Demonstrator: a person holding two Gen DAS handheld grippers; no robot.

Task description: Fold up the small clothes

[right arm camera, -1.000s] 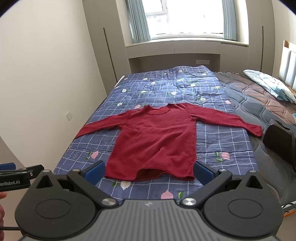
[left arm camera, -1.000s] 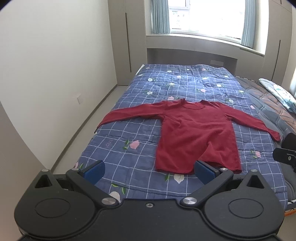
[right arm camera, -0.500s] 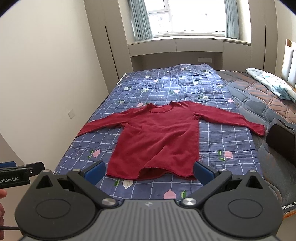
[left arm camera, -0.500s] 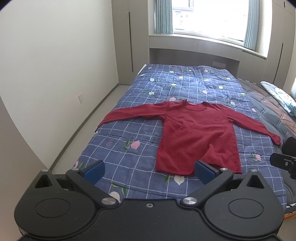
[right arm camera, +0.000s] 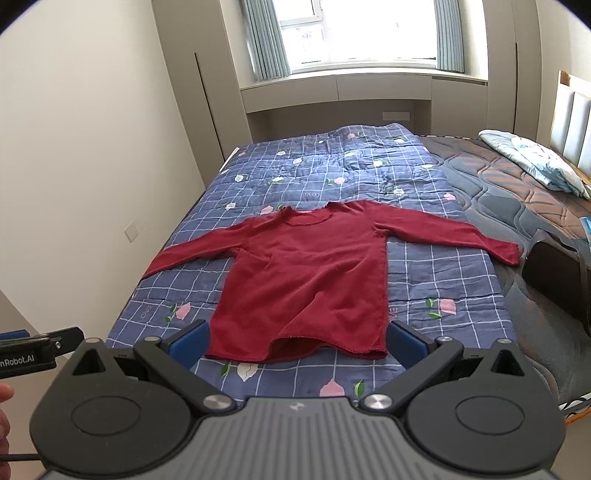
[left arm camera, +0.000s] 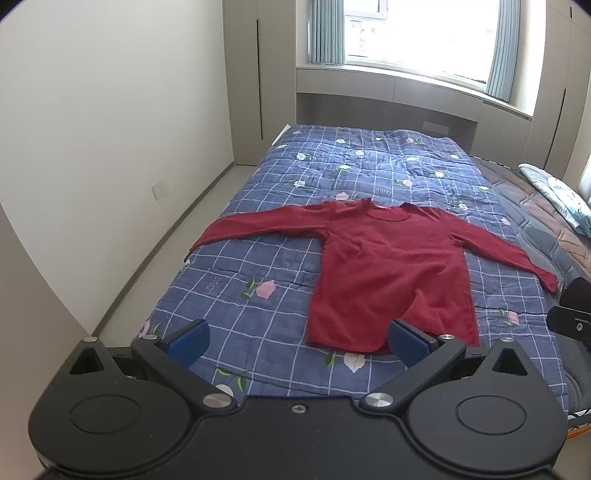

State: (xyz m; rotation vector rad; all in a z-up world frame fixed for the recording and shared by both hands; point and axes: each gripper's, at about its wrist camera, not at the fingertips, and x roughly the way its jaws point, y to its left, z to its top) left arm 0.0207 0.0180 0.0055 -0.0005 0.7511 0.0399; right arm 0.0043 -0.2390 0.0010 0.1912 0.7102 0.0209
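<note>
Writing: "nRobot.AI" in white on the black body of the left gripper, cut off by the left frame edge in the right wrist view. On the blue checked quilt, faint mirrored lettering, likely "LOVE", near its left edge; too small to be sure.

Red long-sleeved shirt lies flat, face up, in the middle of the quilt, both sleeves spread toward the left and right edges, neck toward the window, hem toward the foot edge of the bed.

Versus a second ago: both cameras sit higher and a little farther back; shirt lies just as it lay.

Left gripper: jaws spread wide, nothing between them, well apart from the cloth. Right gripper: likewise released, empty, hovering above the foot edge.

Hard to make out: dark object at the quilt's right edge, partly cut off. Pillow on bare mattress beyond. A fingertip shows at the far left, mostly out of frame.
</note>
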